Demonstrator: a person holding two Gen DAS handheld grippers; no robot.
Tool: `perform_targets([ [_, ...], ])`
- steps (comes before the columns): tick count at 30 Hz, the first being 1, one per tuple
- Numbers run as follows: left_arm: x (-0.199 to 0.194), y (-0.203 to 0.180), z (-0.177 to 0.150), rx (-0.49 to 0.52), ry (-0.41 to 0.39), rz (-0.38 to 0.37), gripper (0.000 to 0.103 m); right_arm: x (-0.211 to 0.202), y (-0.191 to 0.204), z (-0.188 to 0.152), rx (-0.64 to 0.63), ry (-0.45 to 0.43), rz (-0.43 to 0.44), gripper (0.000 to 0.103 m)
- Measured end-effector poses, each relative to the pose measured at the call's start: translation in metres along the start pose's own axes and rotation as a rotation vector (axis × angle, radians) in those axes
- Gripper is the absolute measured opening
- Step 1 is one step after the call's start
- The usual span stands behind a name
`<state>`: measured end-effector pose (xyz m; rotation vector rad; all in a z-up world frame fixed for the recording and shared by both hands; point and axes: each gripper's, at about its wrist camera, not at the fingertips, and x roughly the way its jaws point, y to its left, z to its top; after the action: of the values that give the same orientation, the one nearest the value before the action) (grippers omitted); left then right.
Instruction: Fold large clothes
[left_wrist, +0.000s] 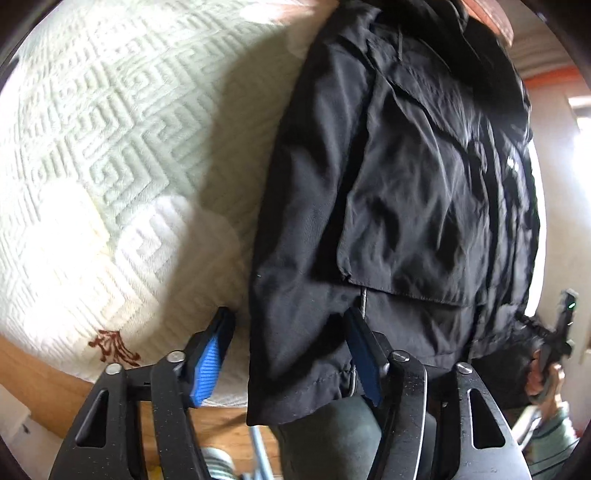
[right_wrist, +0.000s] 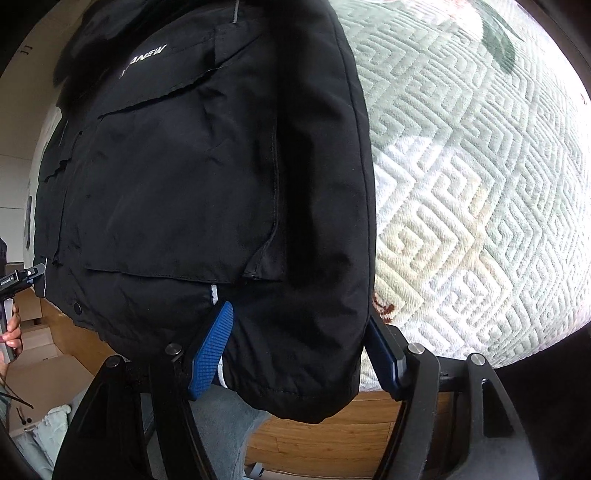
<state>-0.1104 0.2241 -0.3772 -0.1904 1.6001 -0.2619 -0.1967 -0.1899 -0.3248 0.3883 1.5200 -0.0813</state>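
Note:
A large black jacket (left_wrist: 399, 192) with big flap pockets lies on a pale quilted bedcover (left_wrist: 122, 140), its hem hanging over the near edge. My left gripper (left_wrist: 291, 332) is open, its blue-padded jaws straddling the jacket's lower left corner and sleeve. In the right wrist view the jacket (right_wrist: 184, 166) shows white lettering on the chest. My right gripper (right_wrist: 299, 332) is open, its jaws on either side of the jacket's lower right corner. The right gripper also shows at the far right of the left wrist view (left_wrist: 561, 332), and the left gripper at the left edge of the right wrist view (right_wrist: 14, 280).
The bedcover (right_wrist: 472, 177) spreads on both sides of the jacket, with a small red mark (left_wrist: 114, 349) near its edge. A wooden bed frame (right_wrist: 332, 435) runs below. The person's legs in grey-green trousers (left_wrist: 332, 435) stand against the bed.

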Motion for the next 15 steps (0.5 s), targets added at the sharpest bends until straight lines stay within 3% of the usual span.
perform_targets([
  [3, 0.000, -0.014, -0.005, 0.009, -0.010, -0.004, 0.023, -0.005, -0.007, 0.002, 0.013, -0.002, 0.024, 0.049],
  [4, -0.001, -0.016, -0.006, 0.003, -0.016, -0.017, 0.011, -0.005, -0.010, 0.000, 0.026, -0.002, 0.037, 0.039],
  [8, -0.006, -0.018, -0.009, -0.031, -0.025, -0.047, 0.009, -0.016, -0.010, 0.002, 0.019, 0.004, 0.053, 0.022],
  [11, -0.006, -0.019, -0.007, -0.025, -0.006, -0.055, 0.009, -0.017, -0.008, 0.003, 0.000, 0.017, 0.029, 0.022],
  [15, -0.001, -0.019, -0.001, -0.008, 0.021, -0.063, 0.010, -0.010, -0.005, 0.005, -0.036, 0.036, -0.015, 0.043],
])
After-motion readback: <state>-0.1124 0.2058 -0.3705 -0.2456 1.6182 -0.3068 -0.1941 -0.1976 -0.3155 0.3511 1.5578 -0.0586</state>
